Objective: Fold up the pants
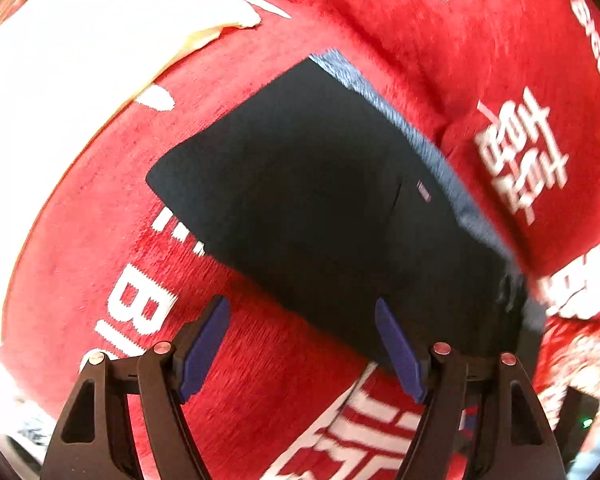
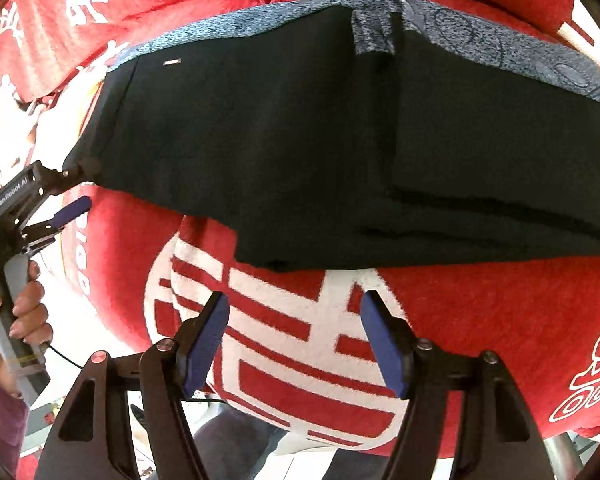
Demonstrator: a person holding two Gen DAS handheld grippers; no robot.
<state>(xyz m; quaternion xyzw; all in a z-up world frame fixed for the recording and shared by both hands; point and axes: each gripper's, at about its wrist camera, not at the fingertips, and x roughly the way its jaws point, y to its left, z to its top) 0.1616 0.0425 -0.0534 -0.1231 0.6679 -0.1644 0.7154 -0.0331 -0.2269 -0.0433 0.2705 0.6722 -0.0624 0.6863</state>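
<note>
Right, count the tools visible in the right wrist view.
2. The right tool sits at bottom centre, open above the red cloth. The left tool, in a hand, is at the pants' left edge.

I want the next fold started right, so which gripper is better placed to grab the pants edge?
Probably left. The left gripper sits open at the corner of the black pants. The right gripper hangs open over the red cloth, short of the near edge.
</note>
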